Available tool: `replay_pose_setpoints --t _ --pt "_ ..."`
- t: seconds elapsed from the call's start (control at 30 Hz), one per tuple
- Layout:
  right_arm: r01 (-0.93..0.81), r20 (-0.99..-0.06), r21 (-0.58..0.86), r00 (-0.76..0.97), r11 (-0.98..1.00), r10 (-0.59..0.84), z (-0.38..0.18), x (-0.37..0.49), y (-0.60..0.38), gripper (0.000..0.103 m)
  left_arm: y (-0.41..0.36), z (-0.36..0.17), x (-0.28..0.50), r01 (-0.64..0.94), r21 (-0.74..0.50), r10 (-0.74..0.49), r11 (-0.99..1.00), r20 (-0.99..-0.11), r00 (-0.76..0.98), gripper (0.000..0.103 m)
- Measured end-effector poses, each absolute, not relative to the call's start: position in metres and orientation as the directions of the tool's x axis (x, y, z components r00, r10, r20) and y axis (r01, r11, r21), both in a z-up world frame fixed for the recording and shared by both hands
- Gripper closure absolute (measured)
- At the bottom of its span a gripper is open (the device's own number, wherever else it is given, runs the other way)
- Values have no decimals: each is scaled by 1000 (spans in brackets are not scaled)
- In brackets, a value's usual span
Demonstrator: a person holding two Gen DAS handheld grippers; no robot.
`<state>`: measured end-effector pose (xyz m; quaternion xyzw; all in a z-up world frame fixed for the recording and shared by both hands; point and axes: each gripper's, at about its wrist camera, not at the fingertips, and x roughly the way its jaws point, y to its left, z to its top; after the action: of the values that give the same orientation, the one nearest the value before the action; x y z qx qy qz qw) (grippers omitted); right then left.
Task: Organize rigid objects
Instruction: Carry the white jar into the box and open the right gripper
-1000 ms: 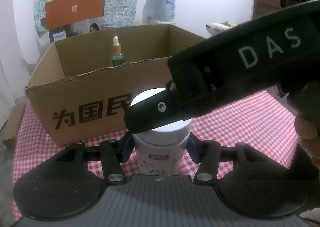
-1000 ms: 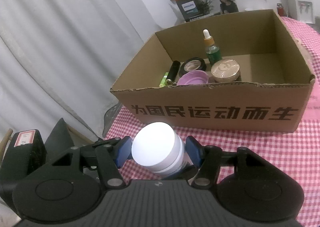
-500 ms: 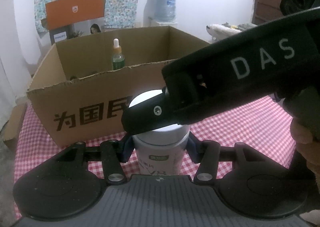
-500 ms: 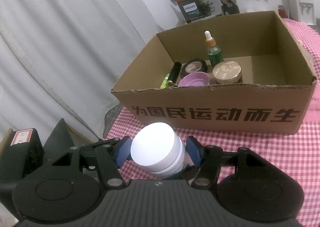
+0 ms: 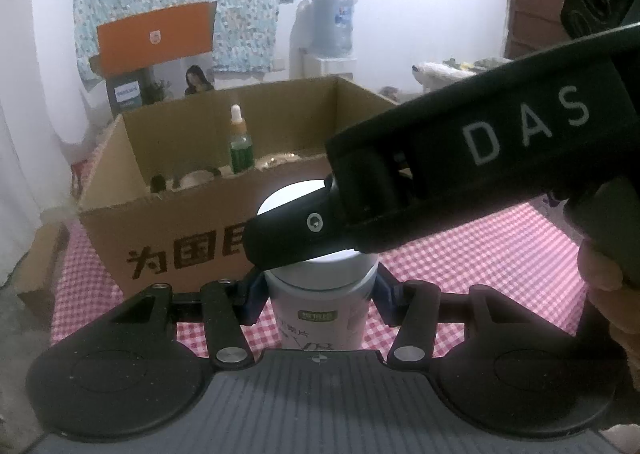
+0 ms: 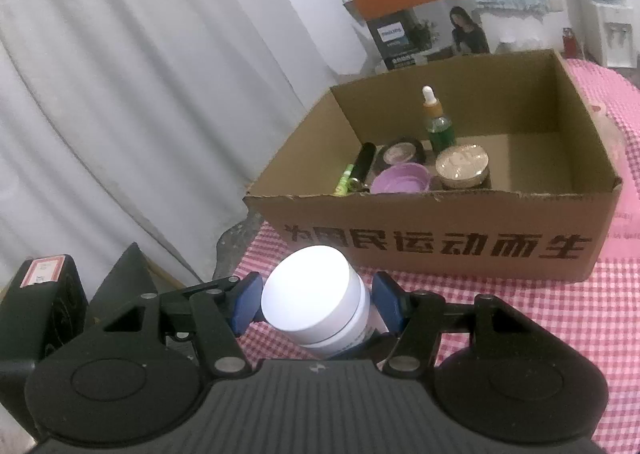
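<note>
Left wrist view: left claw (image 5: 318, 300) clamps body of white jar (image 5: 320, 294), upright, in front of cardboard box (image 5: 160, 230) on checked counter (image 5: 500, 266). Right claw's finger lies across jar lid.

Right wrist view: right claw (image 6: 316, 304) grips jar (image 6: 316, 302) at lid, jar tilted. Box (image 6: 440, 238) just beyond holds dropper bottle (image 6: 438, 126), small tins.
</note>
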<state>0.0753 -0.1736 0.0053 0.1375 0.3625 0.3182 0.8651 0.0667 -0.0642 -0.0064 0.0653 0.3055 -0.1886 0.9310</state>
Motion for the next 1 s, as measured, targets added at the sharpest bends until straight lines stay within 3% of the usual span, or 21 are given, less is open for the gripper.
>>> replay_pose_setpoints --t 0.6,1.0 --pt "-548 -425 422 585 723 691 93 74 -180 39 -62 81 67 392 29 -331 919 -481 812 50" --pt "-514 -447 453 577 729 684 129 157 -200 39 -66 112 160 474 -44 -424 880 -523 739 50"
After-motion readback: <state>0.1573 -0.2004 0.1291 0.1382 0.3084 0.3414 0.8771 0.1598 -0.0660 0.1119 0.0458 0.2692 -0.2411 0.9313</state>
